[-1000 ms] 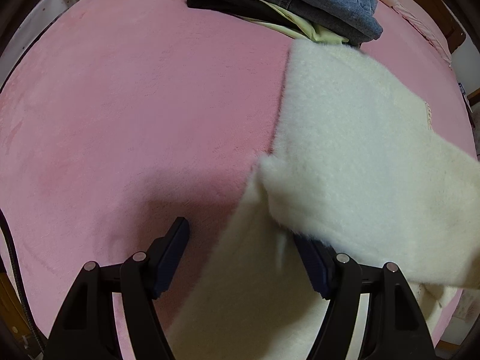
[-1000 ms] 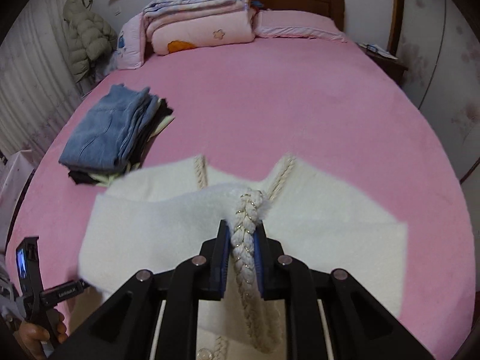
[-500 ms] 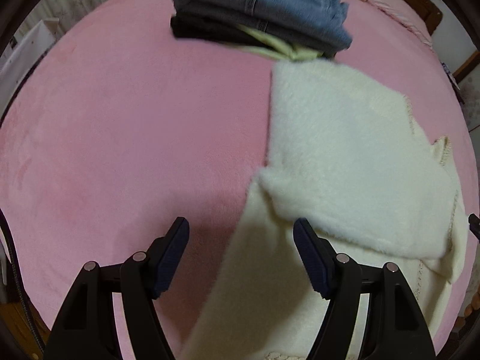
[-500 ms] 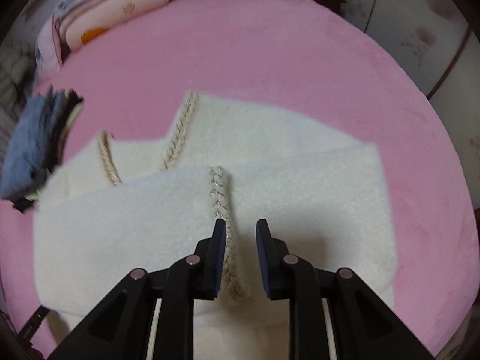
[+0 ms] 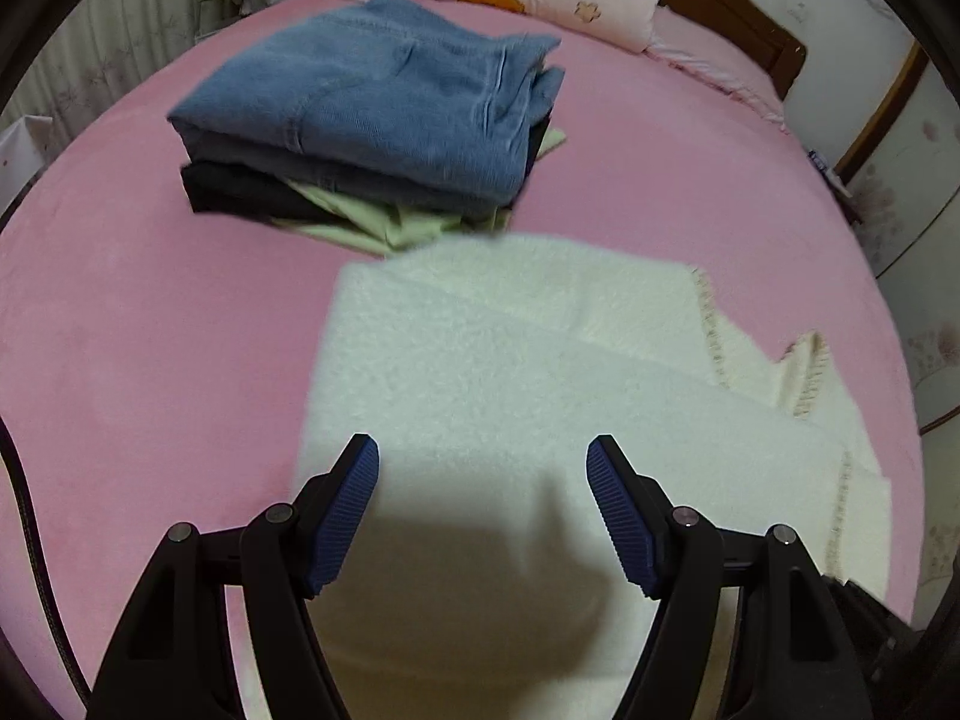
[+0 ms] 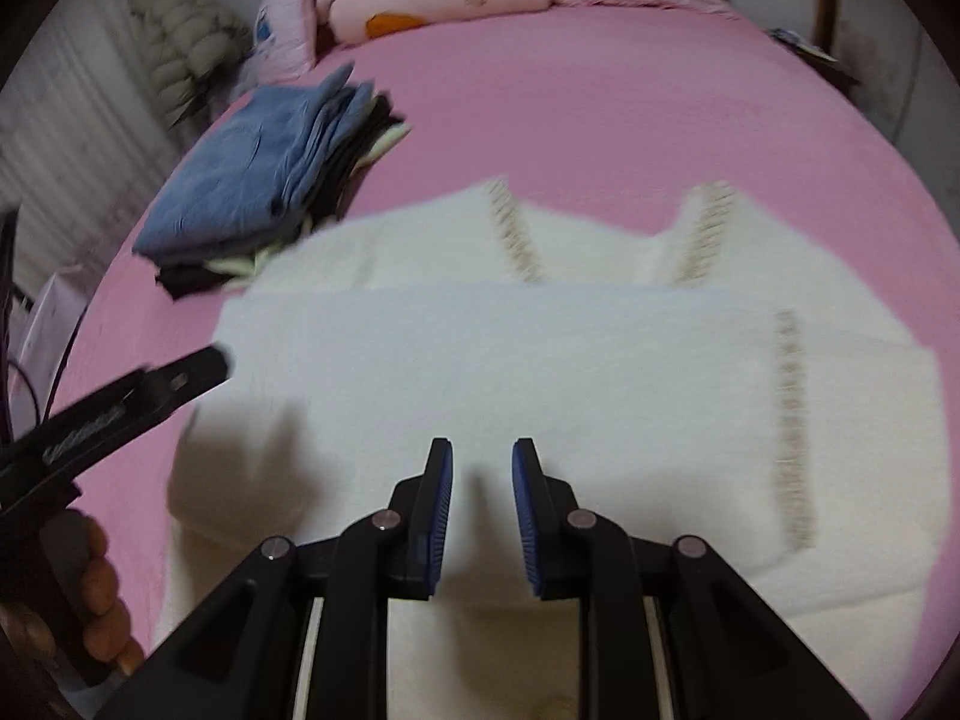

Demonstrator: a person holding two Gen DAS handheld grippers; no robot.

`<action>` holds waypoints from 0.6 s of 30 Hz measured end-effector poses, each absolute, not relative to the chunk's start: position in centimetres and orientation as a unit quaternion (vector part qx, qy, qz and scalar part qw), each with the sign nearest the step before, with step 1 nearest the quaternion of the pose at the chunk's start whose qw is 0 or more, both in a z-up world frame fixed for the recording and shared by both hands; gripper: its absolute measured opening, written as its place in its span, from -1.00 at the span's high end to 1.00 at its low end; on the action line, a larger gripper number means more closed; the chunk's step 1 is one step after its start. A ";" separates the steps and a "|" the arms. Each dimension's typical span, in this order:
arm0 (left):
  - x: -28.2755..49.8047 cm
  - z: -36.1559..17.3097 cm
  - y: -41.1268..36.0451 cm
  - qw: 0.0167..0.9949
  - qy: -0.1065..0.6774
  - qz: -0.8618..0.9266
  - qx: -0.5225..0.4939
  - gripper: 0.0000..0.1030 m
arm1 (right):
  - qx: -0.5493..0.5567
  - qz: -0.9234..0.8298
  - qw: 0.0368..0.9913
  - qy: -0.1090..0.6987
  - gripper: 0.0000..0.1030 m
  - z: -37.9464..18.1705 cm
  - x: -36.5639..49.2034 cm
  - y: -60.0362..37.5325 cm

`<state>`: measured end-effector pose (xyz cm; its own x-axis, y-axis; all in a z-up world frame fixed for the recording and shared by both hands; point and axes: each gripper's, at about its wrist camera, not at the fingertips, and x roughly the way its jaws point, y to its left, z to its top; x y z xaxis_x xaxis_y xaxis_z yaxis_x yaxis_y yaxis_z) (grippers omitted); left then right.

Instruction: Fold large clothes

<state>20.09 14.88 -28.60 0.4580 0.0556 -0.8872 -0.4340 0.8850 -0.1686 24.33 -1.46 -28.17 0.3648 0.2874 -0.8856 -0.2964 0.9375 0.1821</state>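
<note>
Since a second ago: the right gripper (image 6: 480, 474) has let go of the braided trim it pinched; its jaws now stand parted and empty above the cloth.
Garment: the cream fleece jacket (image 5: 540, 372) lies on the pink bedspread (image 5: 150, 312), a fuzzy sleeve folded flat across its body, beige braid edging the neckline.
Left gripper (image 5: 483, 480): jaws spread wide, holding nothing, hovering over the near fleece, where its shadow falls.
Pads: ribbed blue rubber on black fingers.
Nearby: a folded stack (image 5: 372, 120), blue denim on top, black and pale green beneath, just beyond the jacket's far edge.
Further off: pink quilts (image 5: 540, 6) piled by the wooden headboard (image 5: 732, 42).
</note>
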 end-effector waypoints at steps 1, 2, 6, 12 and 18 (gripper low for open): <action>20.6 -29.9 14.6 0.827 0.509 0.155 -0.181 -0.37 | -0.016 0.177 0.821 0.543 0.61 -29.4 24.5 -0.8; 21.3 -31.2 14.7 0.824 0.517 0.160 -0.170 -0.37 | -0.031 0.172 0.816 0.551 0.61 -30.8 24.7 -0.5; 21.5 -33.4 14.7 0.826 0.526 0.162 -0.119 -0.41 | -0.028 0.169 0.824 0.540 0.95 -31.8 24.8 -2.9; 21.6 -33.4 14.8 0.835 0.526 0.140 -0.087 -0.50 | 0.017 0.157 0.819 0.551 1.00 -30.9 25.1 -9.2; 21.7 -33.1 15.0 0.831 0.530 0.146 -0.089 -0.50 | 0.077 0.082 0.818 0.564 1.00 -31.5 25.5 -16.7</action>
